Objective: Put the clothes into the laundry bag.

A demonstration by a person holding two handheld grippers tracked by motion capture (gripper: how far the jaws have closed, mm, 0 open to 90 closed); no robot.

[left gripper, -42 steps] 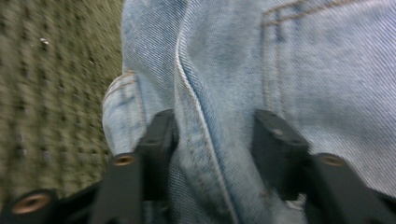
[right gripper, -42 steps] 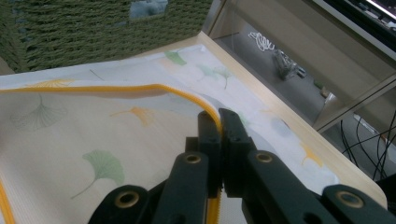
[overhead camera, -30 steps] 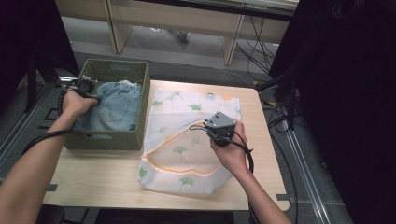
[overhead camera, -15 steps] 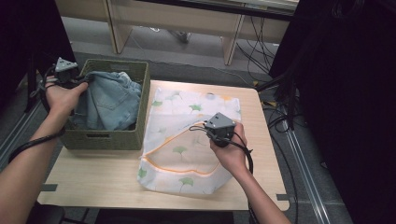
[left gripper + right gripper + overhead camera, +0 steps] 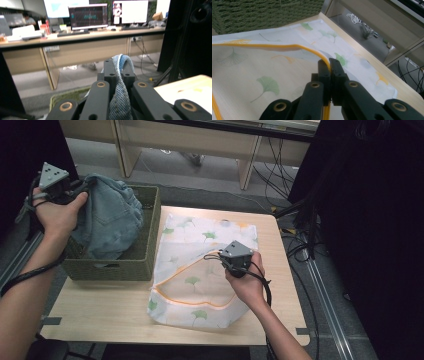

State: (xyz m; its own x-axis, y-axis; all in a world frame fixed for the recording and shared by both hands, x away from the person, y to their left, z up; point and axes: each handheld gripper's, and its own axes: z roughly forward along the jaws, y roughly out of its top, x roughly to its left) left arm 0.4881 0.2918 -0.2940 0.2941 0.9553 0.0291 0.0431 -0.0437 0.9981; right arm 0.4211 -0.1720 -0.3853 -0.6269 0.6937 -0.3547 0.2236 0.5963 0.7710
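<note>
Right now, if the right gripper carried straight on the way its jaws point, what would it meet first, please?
Probably more of the ginkgo-print laundry bag: the right gripper, shut on the bag's orange rim, points low across it toward the table edge, though depth is unclear.

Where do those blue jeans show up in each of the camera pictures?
High view: the jeans hang at upper left, partly out of the green basket, gripped by the left gripper.
Left gripper view: a denim fold sits bottom centre, pinched between the black jaws.
Right gripper view: not in it.
Shared landmark: the green basket, its rim low left in the left gripper view, its wall top left in the right gripper view.
</note>
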